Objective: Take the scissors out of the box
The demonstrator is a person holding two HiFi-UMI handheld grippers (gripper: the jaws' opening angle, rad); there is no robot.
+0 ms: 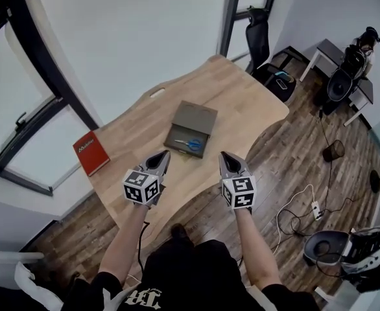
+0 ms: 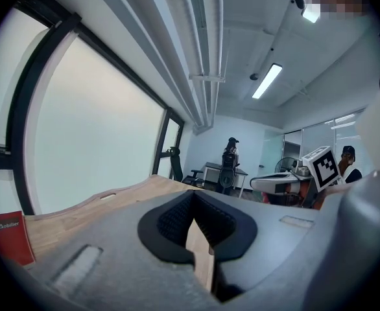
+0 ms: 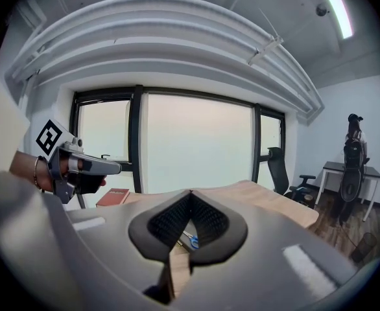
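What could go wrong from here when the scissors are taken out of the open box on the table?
1. The scissors lie flat on the floor of the box, and both the left gripper and right gripper have shut jaws, which may only push them.
2. The box looks light and may slide or lift with the scissors.
3. The red book sits at the edge of the table; a wide left sweep might knock it off.
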